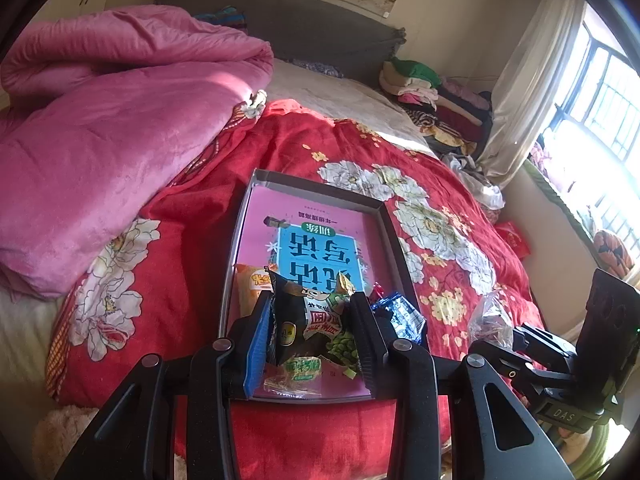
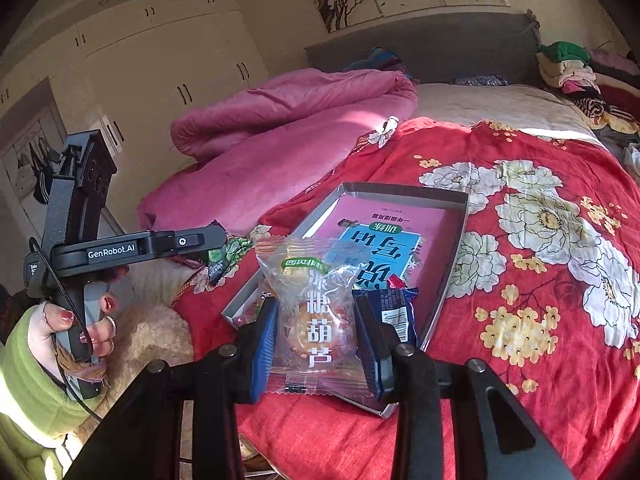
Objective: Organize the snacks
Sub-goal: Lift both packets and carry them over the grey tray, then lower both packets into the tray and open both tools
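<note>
A shallow grey box (image 1: 248, 208) (image 2: 456, 232) with a pink and blue printed sheet inside lies on the red floral quilt. My left gripper (image 1: 311, 312) is shut on a dark snack packet with green beans printed on it (image 1: 316, 324), held over the box's near end. My right gripper (image 2: 316, 320) is shut on a clear packet with white characters and a round snack inside (image 2: 316, 312), also above the box's near end. An orange packet (image 1: 250, 284), a blue packet (image 1: 400, 314) (image 2: 394, 312) and a small clear packet (image 1: 296, 382) lie in the box.
A pink blanket (image 1: 104, 132) is heaped on the bed to the left. Folded clothes (image 1: 432, 96) are stacked at the far right by the curtain and window. A red packet (image 1: 514, 236) lies at the quilt's right edge. A person's hand (image 2: 72, 332) in a green sleeve holds the left gripper's handle.
</note>
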Motion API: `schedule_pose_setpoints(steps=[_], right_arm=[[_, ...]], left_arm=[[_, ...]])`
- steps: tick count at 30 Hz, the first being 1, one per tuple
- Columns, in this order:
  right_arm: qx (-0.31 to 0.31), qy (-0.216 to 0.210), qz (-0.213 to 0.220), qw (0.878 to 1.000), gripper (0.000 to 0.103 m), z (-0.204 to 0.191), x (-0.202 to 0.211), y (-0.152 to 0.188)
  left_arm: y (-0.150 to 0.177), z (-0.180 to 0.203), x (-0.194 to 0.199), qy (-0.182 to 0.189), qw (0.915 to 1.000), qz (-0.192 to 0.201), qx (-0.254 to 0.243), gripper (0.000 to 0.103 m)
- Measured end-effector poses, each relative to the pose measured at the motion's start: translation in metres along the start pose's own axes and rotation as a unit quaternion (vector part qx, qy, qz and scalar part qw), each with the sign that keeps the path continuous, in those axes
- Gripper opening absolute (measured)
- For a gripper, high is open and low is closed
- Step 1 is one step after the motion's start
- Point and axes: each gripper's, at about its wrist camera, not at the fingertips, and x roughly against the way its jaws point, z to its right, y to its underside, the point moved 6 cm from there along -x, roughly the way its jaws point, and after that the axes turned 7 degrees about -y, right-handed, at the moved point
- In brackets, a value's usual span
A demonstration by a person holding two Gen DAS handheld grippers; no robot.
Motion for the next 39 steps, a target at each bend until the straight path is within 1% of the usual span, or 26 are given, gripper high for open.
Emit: schedule_pose_setpoints(steps=[9, 14, 16, 20, 24, 26, 29, 31, 35, 37, 39], right_arm=[[0.011, -0.006, -0.011, 1.000, 0.038, -0.010, -0.011, 0.002], [0.014, -0.005, -0.017, 1.000, 0.038, -0.012, -0.015, 0.003], [0.013, -0.005, -0.019, 1.000, 0.038, -0.011, -0.017, 0.004], [0.012, -0.005, -0.025, 1.000, 0.038, -0.010, -0.021, 0.007], [0.011, -0.005, -0.036, 0.999, 0.038, -0.009, -0.029, 0.012], [0.011, -0.007, -0.039, 0.999, 0.038, -0.010, -0.031, 0.013], [0.011, -0.008, -0.039, 0.999, 0.038, -0.010, -0.031, 0.013], [0.010, -0.009, -0.039, 0.999, 0.038, -0.009, -0.031, 0.013], [0.006, -0.012, -0.041, 0.999, 0.038, -0.007, -0.031, 0.015], [0.006, -0.013, -0.041, 0.999, 0.038, -0.007, -0.031, 0.015], [0.006, -0.014, -0.042, 0.999, 0.038, -0.007, -0.032, 0.016]], left_arm=[[0.012, -0.011, -0.007, -0.013, 0.9998, -0.016, 0.000, 0.040], [0.018, -0.017, -0.013, -0.017, 0.9996, -0.024, 0.003, 0.038], [0.019, -0.019, -0.015, -0.017, 0.9995, -0.026, 0.003, 0.028], [0.021, -0.020, -0.020, -0.013, 0.9994, -0.033, 0.004, 0.027], [0.033, -0.022, -0.037, -0.008, 0.9981, -0.060, 0.010, 0.027], [0.036, -0.026, -0.042, -0.016, 0.9974, -0.069, 0.014, 0.027], [0.035, -0.027, -0.041, -0.016, 0.9974, -0.068, 0.015, 0.027], [0.035, -0.025, -0.040, -0.020, 0.9975, -0.067, 0.007, 0.028], [0.038, -0.021, -0.043, -0.024, 0.9966, -0.079, -0.006, 0.030], [0.038, -0.019, -0.044, -0.028, 0.9961, -0.082, -0.014, 0.038], [0.039, -0.017, -0.044, -0.034, 0.9955, -0.085, -0.023, 0.043]])
